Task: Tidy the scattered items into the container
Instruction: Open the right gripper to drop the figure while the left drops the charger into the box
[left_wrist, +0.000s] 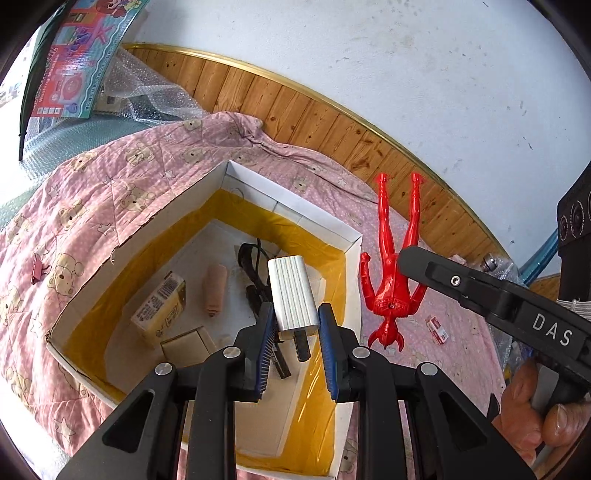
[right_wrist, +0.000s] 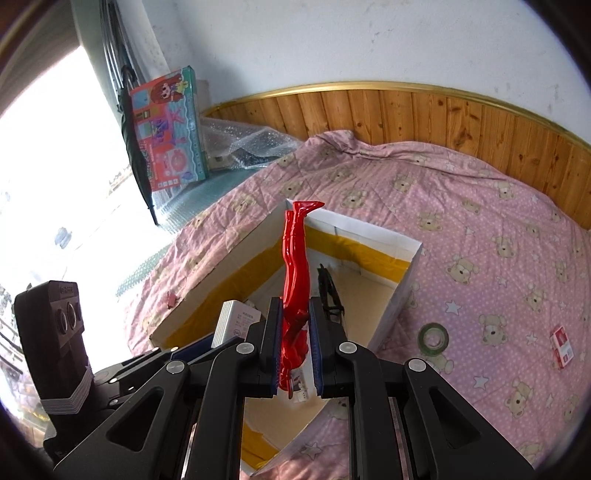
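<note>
My left gripper (left_wrist: 295, 332) has its blue pads pinched on a white charger (left_wrist: 293, 295), prongs pointing down toward me, and it hangs over the open cardboard box (left_wrist: 284, 206) with the yellow tape lining. Down in the box I see a black cable (left_wrist: 255, 280), a yellowish carton (left_wrist: 162, 306), a small tan roll (left_wrist: 214, 291) and a flat beige packet (left_wrist: 188, 345).

My right gripper (right_wrist: 293, 343) is clamped on the red toy figure (right_wrist: 295, 280), gripping it around the torso, head nearest me and legs sticking out beyond the fingers. From the left camera the figure hangs just outside the box's right wall, above the pink bear-print quilt (right_wrist: 480, 229).

Left on the quilt: a roll of green tape (right_wrist: 433, 338) near the box's right corner, a small red and white packet (right_wrist: 561, 345) further right, and a pink binder clip (left_wrist: 40, 267) on the far side of the box. My hand (left_wrist: 543, 417) shows at the edge, wrapped on the right handle.
</note>
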